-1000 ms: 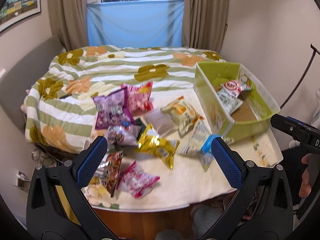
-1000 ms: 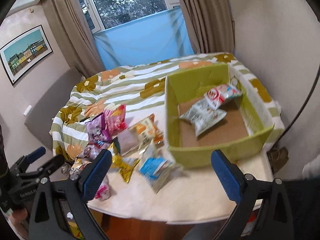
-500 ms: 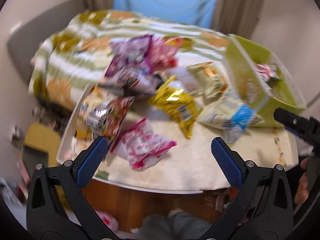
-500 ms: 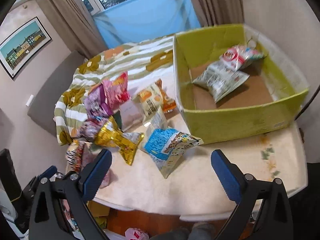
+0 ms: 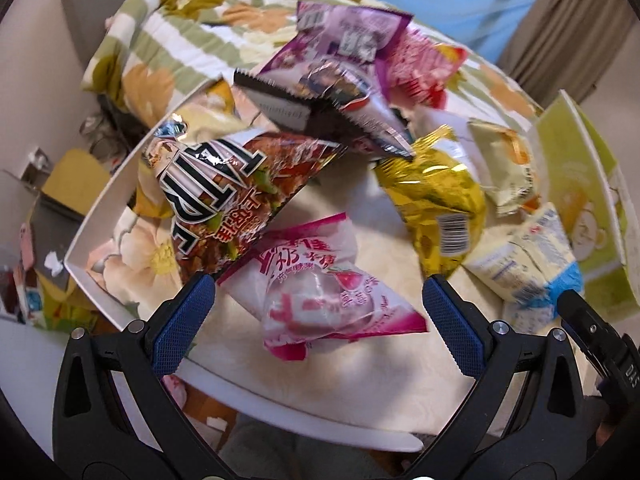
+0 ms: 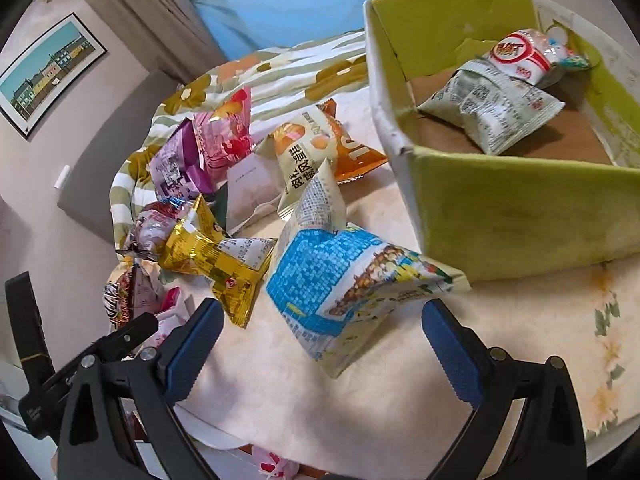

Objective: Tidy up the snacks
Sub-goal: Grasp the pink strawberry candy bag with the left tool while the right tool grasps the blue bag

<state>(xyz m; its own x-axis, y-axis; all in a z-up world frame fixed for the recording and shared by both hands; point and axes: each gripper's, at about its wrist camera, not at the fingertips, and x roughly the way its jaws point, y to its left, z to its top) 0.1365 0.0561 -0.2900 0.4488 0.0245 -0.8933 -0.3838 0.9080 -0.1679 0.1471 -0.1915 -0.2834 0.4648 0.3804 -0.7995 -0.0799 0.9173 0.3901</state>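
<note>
Nearest in the left wrist view, the left gripper (image 5: 318,312) is held spread wide and empty, and a pink sweet packet (image 5: 320,292) is framed between its blue pads (image 5: 182,322), lying flat on the cream tablecloth (image 5: 360,372) just ahead; contact cannot be made out. The packet's long axis is seen to run from far left to near right, slanted across the line between the fingers, so a turn of the wrist is judged to be needed before a closing would take it across its narrow width. In the right wrist view, the right gripper (image 6: 320,344) is likewise held wide apart with nothing in it, and a blue and white packet (image 6: 344,292) lies just ahead of it, one corner raised. Each tool is thus judged nearer to its own packet, the pink one being on the left of the table. Further off, a gold packet (image 6: 208,256) and an orange and white packet (image 6: 316,148) lie loose. Farthest right stands the green box (image 6: 516,216), into which two packets have already been put; from the blue and white packet it lies just to the far right, well apart from the pink one.
</note>
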